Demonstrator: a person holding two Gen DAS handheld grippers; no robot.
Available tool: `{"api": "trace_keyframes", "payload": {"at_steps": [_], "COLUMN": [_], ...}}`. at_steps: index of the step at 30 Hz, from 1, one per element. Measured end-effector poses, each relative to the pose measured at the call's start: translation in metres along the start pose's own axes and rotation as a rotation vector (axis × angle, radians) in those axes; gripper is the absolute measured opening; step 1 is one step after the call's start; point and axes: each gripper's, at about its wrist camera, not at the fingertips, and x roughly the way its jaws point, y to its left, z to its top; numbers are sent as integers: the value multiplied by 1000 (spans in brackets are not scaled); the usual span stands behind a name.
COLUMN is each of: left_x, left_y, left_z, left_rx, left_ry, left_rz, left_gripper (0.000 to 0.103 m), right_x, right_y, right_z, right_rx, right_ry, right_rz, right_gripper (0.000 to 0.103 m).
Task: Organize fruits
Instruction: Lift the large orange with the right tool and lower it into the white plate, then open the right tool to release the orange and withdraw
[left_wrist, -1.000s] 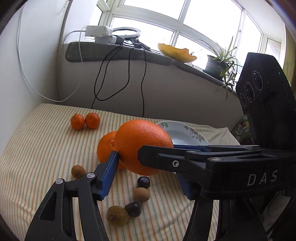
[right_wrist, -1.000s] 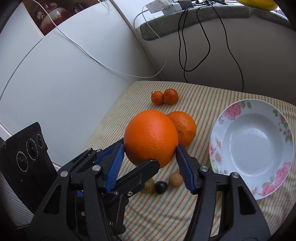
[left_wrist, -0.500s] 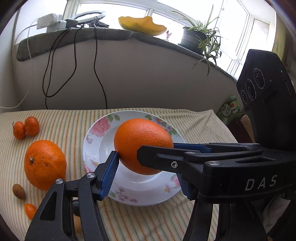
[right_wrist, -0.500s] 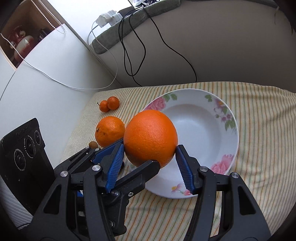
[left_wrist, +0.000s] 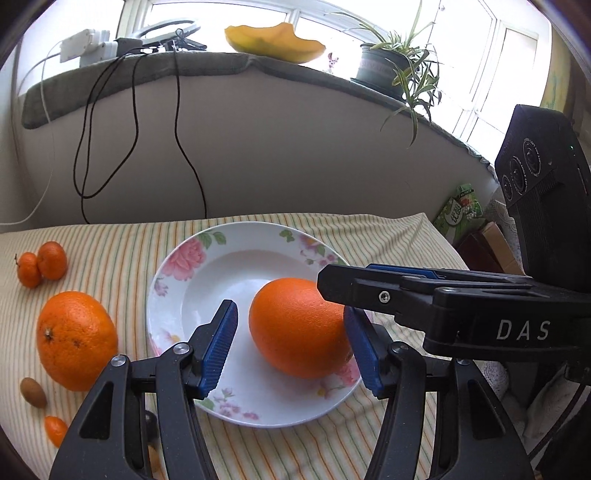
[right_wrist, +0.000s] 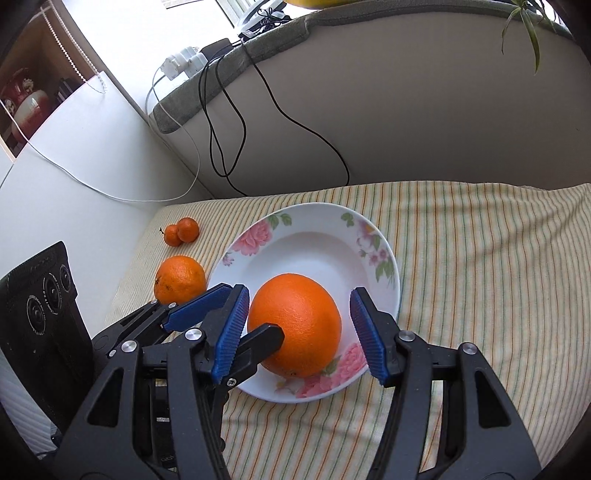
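Striped desk (right_wrist: 480, 258) | large orange (right_wrist: 295, 325) rests in floral plate (right_wrist: 314, 236) | both grippers' jaws apart | retreat straight back, avoid nudging fruit

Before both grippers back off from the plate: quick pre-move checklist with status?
1. Big orange resting in the plate, not hanging off the rim: ok.
2. Left gripper open, gap visible on both sides of the orange: ok.
3. Right gripper open, pads off the orange: ok.
4. The two grippers clear of each other: not ok, the fingers overlap around the orange.
5. Orange settled, won't roll: cannot tell.
6. Next fruit reachable: ok, second orange sits on the cloth left of the plate.
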Motion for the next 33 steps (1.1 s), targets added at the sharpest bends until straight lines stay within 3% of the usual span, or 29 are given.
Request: {"api": "trace_keyframes", "payload": {"at_steps": [15,23,33], "left_x": [-41,-65,-78], "left_y": [2,13,50], "left_z": [-8,-12,-27], "left_rx": [44,22,-19], "left_ry": [-63,-105,-79], "left_rz": [84,95,139], "left_gripper": [61,68,68], "right_x": [-29,-41,-28], "right_y": [26,41,64], "right_z": [-4,-7,-3], "right_rx": [-69,-78,-139], "right_ry": [-75,-163,-133], "right_rz": [-56,-27,-58], "right_gripper": [76,83,88]}}
